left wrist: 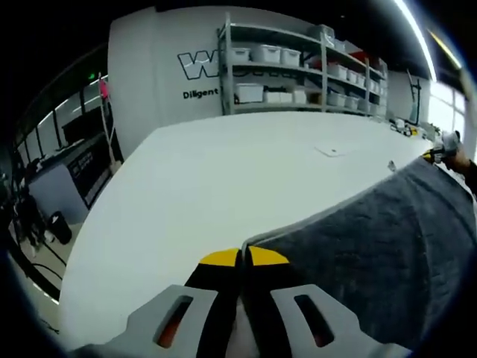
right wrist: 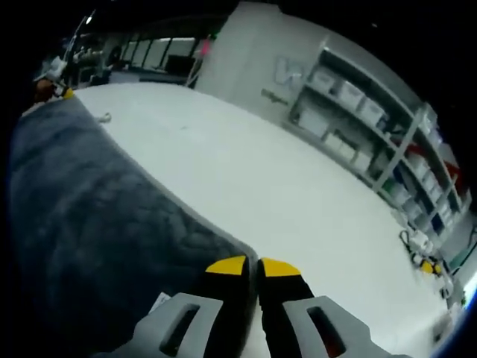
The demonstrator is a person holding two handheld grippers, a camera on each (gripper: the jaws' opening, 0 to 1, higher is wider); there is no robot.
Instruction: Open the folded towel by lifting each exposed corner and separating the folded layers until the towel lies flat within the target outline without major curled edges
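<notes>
The dark grey towel (left wrist: 387, 246) hangs stretched above the white table (left wrist: 201, 194) between my two grippers. My left gripper (left wrist: 244, 257) has its yellow-tipped jaws shut on one towel corner, and the cloth runs off to the right. At the far end of that edge the right gripper (left wrist: 441, 153) holds the other corner. In the right gripper view the towel (right wrist: 89, 224) spreads to the left, and my right gripper (right wrist: 253, 266) is shut on its corner. The left gripper (right wrist: 54, 80) shows small at the far end. The towel's lower part is hidden.
A flat white card (left wrist: 332, 151) lies on the table, and a small object (right wrist: 104, 117) sits near the towel's far edge. Shelves with white bins (left wrist: 298, 71) stand behind the table against a white wall. Small tools (right wrist: 425, 261) lie at one table end.
</notes>
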